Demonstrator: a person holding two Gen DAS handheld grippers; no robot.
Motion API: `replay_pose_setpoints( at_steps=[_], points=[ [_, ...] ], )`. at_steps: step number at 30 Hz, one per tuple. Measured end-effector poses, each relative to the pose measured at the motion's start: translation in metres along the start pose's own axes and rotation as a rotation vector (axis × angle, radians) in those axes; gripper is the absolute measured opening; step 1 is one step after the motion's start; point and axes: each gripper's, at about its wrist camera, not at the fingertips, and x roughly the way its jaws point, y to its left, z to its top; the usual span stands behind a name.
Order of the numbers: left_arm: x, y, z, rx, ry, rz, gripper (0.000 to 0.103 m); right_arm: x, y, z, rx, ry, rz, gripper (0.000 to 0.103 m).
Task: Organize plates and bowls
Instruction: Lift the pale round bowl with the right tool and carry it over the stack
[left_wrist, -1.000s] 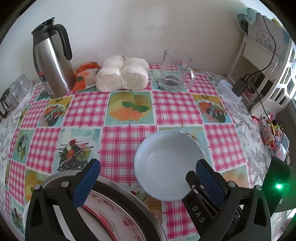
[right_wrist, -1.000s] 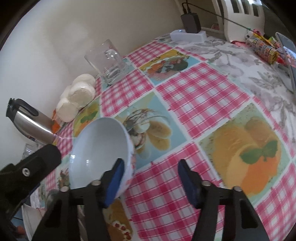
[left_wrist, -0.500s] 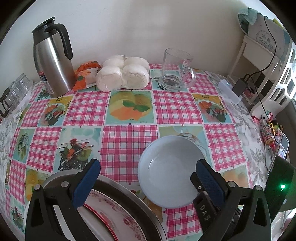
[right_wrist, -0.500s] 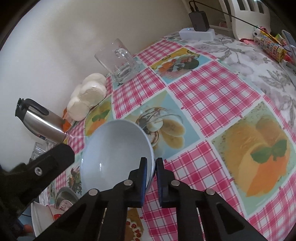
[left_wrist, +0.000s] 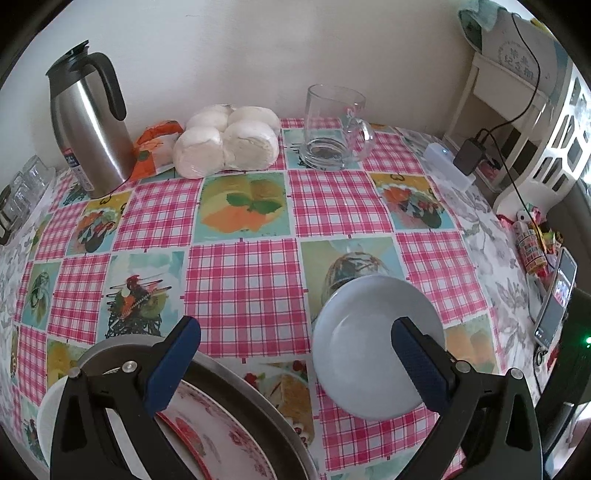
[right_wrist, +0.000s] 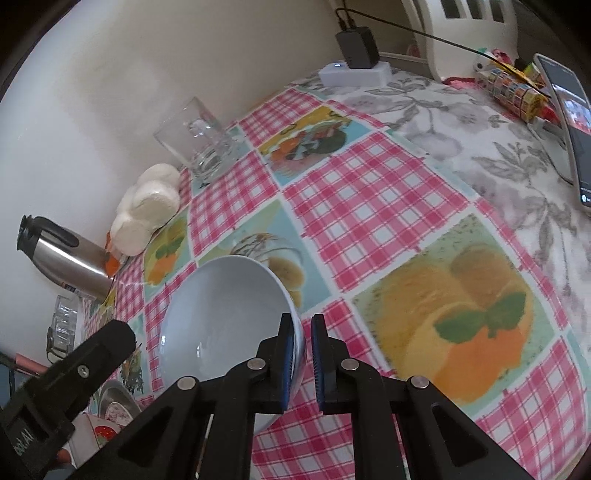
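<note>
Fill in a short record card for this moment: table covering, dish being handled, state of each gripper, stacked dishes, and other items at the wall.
Table covering: checked tablecloth with food pictures
Dish handled: pale bowl, tilted
Right gripper: shut on the bowl's rim, one finger inside, one outside
Left gripper: open, holding nothing
Stacked dishes: floral plate in a metal dish, below the left gripper
At the wall: steel jug, wrapped buns, glass mug
</note>
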Motion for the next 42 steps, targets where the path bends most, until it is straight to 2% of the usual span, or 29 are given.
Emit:
replay_pose_setpoints(
  at_steps=[9,11,15,17,21,23,27,33,35,38,42],
  points=[
    [0.001,-0.009,-0.002,0.029,-0.016,0.028,0.102,0.002,-0.01,0.001,0.021,0.013,0.002,0.01],
    [0.0,-0.014,-0.002,0.049,-0.023,0.027,0.095,0.003,-0.011,0.001,0.021,0.016,0.001,0.01],
    [0.003,-0.022,-0.004,0.072,-0.021,0.019,0.091,0.005,-0.014,-0.001,0.03,0.022,0.003,0.01],
    [0.006,-0.025,-0.005,0.08,-0.012,0.01,0.078,0.005,-0.016,-0.001,0.034,0.026,0.006,0.011],
    [0.019,-0.028,-0.01,0.078,0.017,0.004,0.072,0.005,-0.019,-0.003,0.042,0.031,0.014,0.011],
    [0.024,-0.028,-0.012,0.075,0.028,-0.004,0.062,0.005,-0.02,-0.004,0.04,0.033,0.014,0.011],
    [0.035,-0.029,-0.016,0.067,0.056,-0.023,0.053,0.006,-0.021,-0.005,0.039,0.035,0.013,0.011],
    [0.044,-0.03,-0.02,0.063,0.082,-0.062,0.03,0.009,-0.022,-0.005,0.047,0.038,0.024,0.014],
    [0.045,-0.029,-0.021,0.059,0.085,-0.081,0.018,0.009,-0.022,-0.005,0.05,0.039,0.036,0.014],
    [0.045,-0.025,-0.02,0.045,0.088,-0.106,0.015,0.008,-0.02,-0.005,0.046,0.04,0.055,0.012],
    [0.042,-0.024,-0.017,0.035,0.093,-0.136,0.015,0.003,-0.014,-0.003,0.016,0.024,0.027,0.012]
  ],
)
